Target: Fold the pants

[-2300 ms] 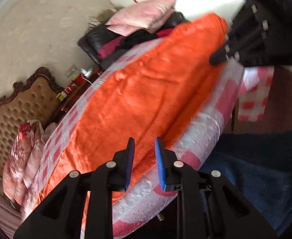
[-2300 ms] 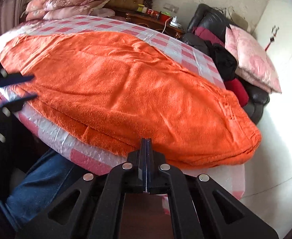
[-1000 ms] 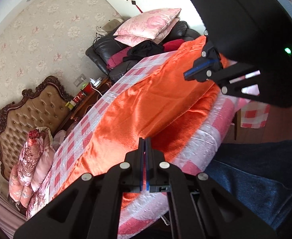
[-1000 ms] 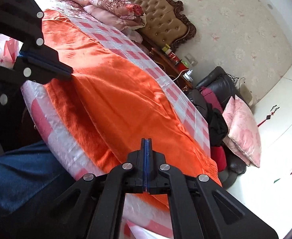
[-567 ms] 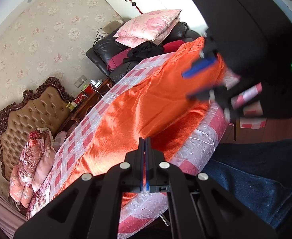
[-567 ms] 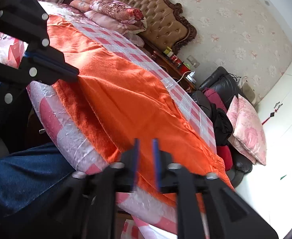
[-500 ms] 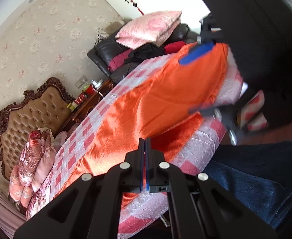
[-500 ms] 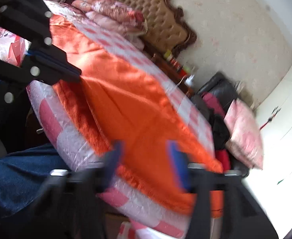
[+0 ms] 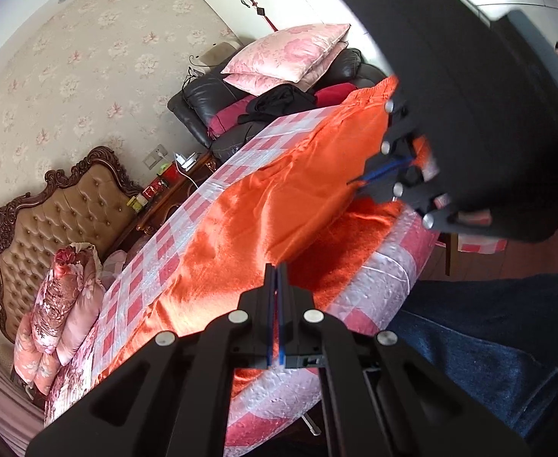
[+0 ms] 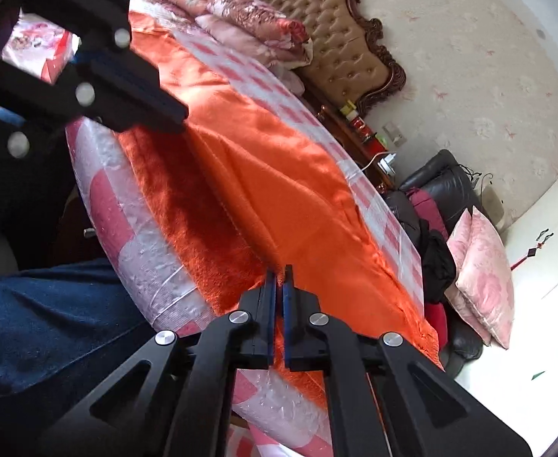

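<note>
Orange pants (image 9: 271, 198) lie spread on a bed with a pink-and-white check cover (image 9: 374, 278). Their near edge is lifted into a taut fold between my two grippers. My left gripper (image 9: 277, 272) is shut on that edge at the bottom of the left wrist view. It also shows in the right wrist view, where the left gripper (image 10: 178, 120) pinches the cloth at upper left. My right gripper (image 10: 279, 272) has its jaws closing, pads pressed on the pants (image 10: 279, 160) edge. In the left wrist view the right gripper (image 9: 359, 184) bites the cloth at upper right.
A person's leg in blue jeans (image 9: 488, 323) stands against the bed's near side. Folded floral quilts (image 9: 61, 304) and a tufted headboard (image 9: 50, 209) are at the far end. A black sofa (image 9: 210, 95) with pink pillows (image 9: 286, 57) stands beyond the bed.
The right gripper opened, shifted along the pants edge and shut on it again. The left gripper, earlier open, has stayed shut on the edge, which is now lifted.
</note>
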